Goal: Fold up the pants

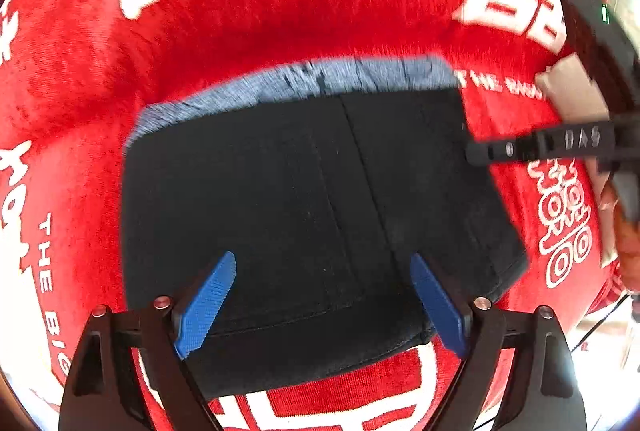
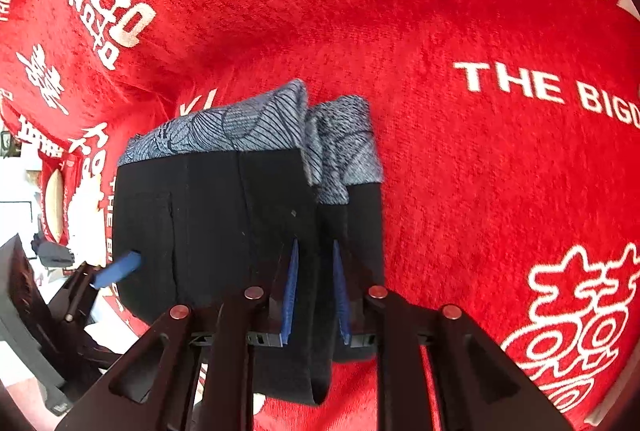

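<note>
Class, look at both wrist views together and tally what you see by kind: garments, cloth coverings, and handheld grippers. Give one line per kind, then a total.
Garments: 1, the folded black pants with blue-grey patterned lining
Cloth coverings: 1, the red plush cloth with white lettering
Handheld grippers: 2, the left gripper and the right gripper, both with blue pads
Total: 4

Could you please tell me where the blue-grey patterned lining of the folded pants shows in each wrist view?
Left wrist: the patterned lining is a blurred strip along the far edge of the black pants, above centre.
Right wrist: it is sharper, left of centre.
Shared landmark: the red cloth with white lettering.
</note>
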Tool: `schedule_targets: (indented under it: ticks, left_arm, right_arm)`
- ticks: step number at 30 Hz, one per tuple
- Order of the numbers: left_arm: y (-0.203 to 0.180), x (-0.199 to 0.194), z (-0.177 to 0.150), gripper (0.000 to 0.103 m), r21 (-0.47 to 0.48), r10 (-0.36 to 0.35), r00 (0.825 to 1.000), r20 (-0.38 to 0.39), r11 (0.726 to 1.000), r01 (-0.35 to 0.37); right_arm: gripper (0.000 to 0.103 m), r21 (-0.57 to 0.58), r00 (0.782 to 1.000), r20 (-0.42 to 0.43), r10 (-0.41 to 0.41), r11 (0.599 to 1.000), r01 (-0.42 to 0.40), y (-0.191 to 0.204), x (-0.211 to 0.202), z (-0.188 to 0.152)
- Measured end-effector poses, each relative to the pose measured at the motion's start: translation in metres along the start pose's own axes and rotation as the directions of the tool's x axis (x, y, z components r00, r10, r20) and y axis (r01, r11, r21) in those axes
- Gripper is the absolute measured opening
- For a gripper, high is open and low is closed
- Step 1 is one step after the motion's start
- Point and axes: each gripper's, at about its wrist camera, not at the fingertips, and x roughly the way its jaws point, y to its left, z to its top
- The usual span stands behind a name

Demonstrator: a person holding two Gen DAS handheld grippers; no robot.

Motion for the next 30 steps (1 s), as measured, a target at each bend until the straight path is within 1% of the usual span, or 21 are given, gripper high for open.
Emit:
schedule_targets:
  ticks: [1, 2, 4, 5, 7, 11, 13, 16, 18, 21, 23, 25, 29, 30]
  left_arm:
    - [0.003, -0.004, 0.001, 0.090, -0.010, -0.001, 1.000, 0.005, 1.000, 0.001]
    - [0.008, -0.008, 0.002, 0.090, -0.027, -0.001, 1.000, 0.009, 1.000, 0.001]
    - [0.022, -0.014, 0.004, 0.090, -0.066, -0.003, 1.000, 0.007, 0.998, 0.003]
    - [0.030, -0.017, 0.005, 0.090, -0.086, -0.003, 1.000, 0.007, 0.996, 0.003]
    - [0.046, -0.019, 0.007, 0.090, -0.120, -0.001, 1.000, 0.005, 0.993, 0.002]
    - [0.093, -0.013, 0.011, 0.090, -0.221, -0.007, 1.000, -0.017, 0.975, 0.003]
    - [0.112, -0.007, 0.010, 0.090, -0.262, -0.035, 0.999, -0.032, 0.965, 0.025]
    - [0.137, 0.012, 0.010, 0.090, -0.332, -0.120, 0.991, -0.064, 0.939, 0.093]
    - [0.145, 0.025, 0.009, 0.090, -0.359, -0.191, 0.979, -0.074, 0.921, 0.153]
    - [0.147, 0.038, 0.010, 0.090, -0.351, -0.272, 0.959, -0.082, 0.908, 0.228]
    - [0.143, 0.046, 0.013, 0.090, -0.337, -0.291, 0.953, -0.089, 0.909, 0.246]
    - [0.141, 0.053, 0.014, 0.090, -0.320, -0.319, 0.943, -0.099, 0.907, 0.274]
    - [0.133, 0.064, 0.021, 0.091, -0.305, -0.362, 0.925, -0.112, 0.899, 0.315]
    - [0.131, 0.068, 0.024, 0.096, -0.306, -0.366, 0.923, -0.115, 0.898, 0.318]
  right_arm:
    - [0.044, 0.004, 1.000, 0.000, -0.018, 1.000, 0.018, -0.002, -0.003, -0.003]
    - [0.052, 0.007, 1.000, 0.003, -0.029, 1.000, 0.029, -0.004, -0.006, -0.005]
    - [0.056, 0.019, 1.000, 0.010, -0.017, 1.000, 0.017, -0.011, -0.013, -0.013]
    - [0.063, 0.030, 1.000, 0.006, 0.000, 1.000, 0.000, -0.015, -0.015, -0.016]
    - [0.069, 0.052, 1.000, 0.000, 0.031, 0.998, -0.031, -0.024, -0.017, -0.022]
    - [0.071, 0.079, 0.997, 0.000, 0.077, 0.994, -0.077, -0.043, -0.018, -0.032]
    - [0.071, 0.092, 0.993, 0.000, 0.116, 0.989, -0.116, -0.049, -0.015, -0.034]
    - [0.072, 0.116, 0.983, 0.002, 0.184, 0.976, -0.183, -0.061, -0.008, -0.031]
    - [0.072, 0.122, 0.973, 0.004, 0.230, 0.966, -0.229, -0.066, -0.003, -0.027]
    - [0.072, 0.121, 0.957, -0.005, 0.292, 0.950, -0.289, -0.072, 0.004, -0.021]
    - [0.072, 0.105, 0.943, -0.024, 0.331, 0.939, -0.327, -0.072, 0.011, -0.018]
    - [0.072, 0.079, 0.932, -0.047, 0.359, 0.932, -0.355, -0.072, 0.018, -0.014]
    - [0.072, 0.057, 0.891, -0.087, 0.446, 0.895, -0.442, -0.071, 0.030, -0.008]
    - [0.072, 0.053, 0.881, -0.093, 0.464, 0.886, -0.461, -0.069, 0.034, -0.006]
